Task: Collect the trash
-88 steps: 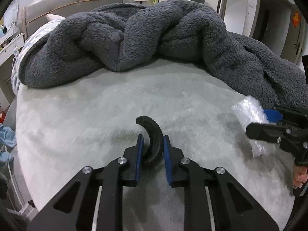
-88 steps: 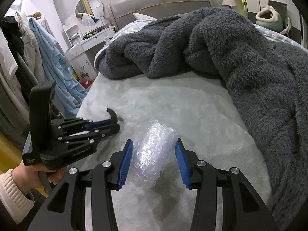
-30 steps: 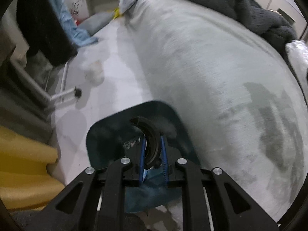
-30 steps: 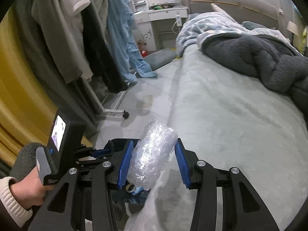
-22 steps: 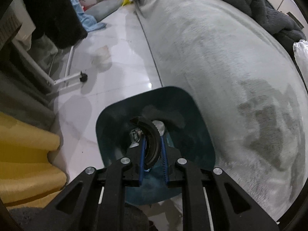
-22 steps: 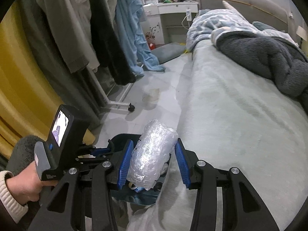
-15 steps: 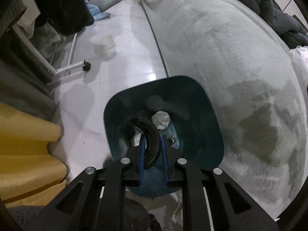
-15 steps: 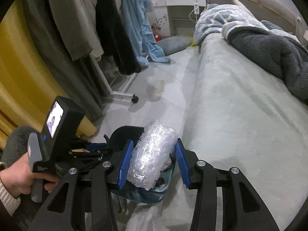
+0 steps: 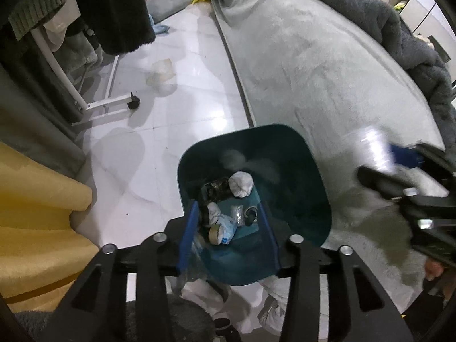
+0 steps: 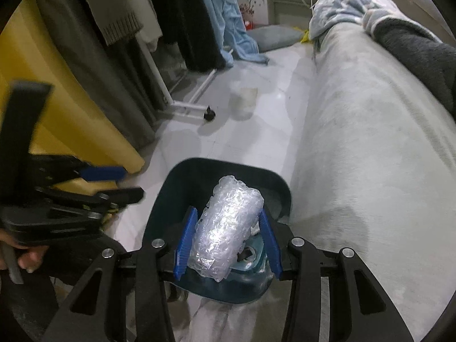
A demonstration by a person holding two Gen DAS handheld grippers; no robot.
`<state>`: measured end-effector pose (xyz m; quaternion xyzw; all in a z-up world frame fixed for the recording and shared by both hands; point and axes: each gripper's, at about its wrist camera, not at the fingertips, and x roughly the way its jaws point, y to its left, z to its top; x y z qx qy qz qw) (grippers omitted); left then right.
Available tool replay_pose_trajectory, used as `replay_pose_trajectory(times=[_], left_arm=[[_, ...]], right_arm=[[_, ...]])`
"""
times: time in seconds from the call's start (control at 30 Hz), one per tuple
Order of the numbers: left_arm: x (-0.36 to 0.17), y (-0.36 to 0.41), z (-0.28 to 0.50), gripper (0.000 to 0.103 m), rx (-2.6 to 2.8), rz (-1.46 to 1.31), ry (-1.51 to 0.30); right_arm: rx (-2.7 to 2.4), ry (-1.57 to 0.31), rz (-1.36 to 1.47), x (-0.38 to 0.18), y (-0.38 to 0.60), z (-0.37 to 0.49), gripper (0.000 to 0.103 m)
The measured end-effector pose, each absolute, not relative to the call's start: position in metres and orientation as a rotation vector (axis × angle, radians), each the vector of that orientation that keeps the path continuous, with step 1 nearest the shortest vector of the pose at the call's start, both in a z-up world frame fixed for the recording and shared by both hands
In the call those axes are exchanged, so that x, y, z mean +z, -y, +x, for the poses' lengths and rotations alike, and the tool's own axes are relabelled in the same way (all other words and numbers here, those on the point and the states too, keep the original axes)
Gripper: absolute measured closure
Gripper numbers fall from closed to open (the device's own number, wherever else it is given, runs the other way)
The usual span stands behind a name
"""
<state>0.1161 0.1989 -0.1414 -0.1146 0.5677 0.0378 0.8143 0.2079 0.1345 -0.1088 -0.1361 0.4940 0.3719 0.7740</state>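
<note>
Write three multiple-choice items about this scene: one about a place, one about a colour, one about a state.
1. Where does the dark teal plastic trash bin stand?
A. on the bed
B. on the floor beside the bed
C. on a shelf

2. What colour are the pads of the right hand-held gripper?
A. blue
B. red
C. white

3. What is between the pads of the left hand-held gripper?
A. a bottle
B. a black curved piece
C. nothing held

Key: 1 B, the bin's rim sits on white tiles against the bed edge; 2 A, both pads around the clear bubble-wrap roll are blue; 3 C, its jaws have just been opening and only the bin's contents show through the gap.
</note>
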Motion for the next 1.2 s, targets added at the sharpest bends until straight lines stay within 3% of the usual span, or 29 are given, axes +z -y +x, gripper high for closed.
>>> replay_pose_trajectory(times=[0.3,0.53,0.6,0.87,1.2], left_arm=[[-0.102,-0.201,0.110,0.039,0.064,-0.226,-1.059],[-0.068,-0.199,0.103,0.035,0.064,-0.210,-0.903],[-0.059,-0.196,0.100,0.035,0.062,-0.201,-0.863],[-0.029,-0.182,0.088,0.031,0.062,-0.151,-0.723],[0.005,-0.152,0.067,0.019,0.067,-0.084,-0.576]], right_arm=[[0.776,-1.169,-0.345,-0.149,-0.146,0.216,0.058],[0.759,-1.215,-0.365,-0.162,-0.154,0.217,0.048],[0.757,-1.210,-0.361,-0.156,-0.155,0.218,0.043],[0.740,-1.130,-0.343,-0.118,-0.144,0.217,0.037],[0.583,-0.851,-0.251,-0.017,-0.066,0.217,0.024]])
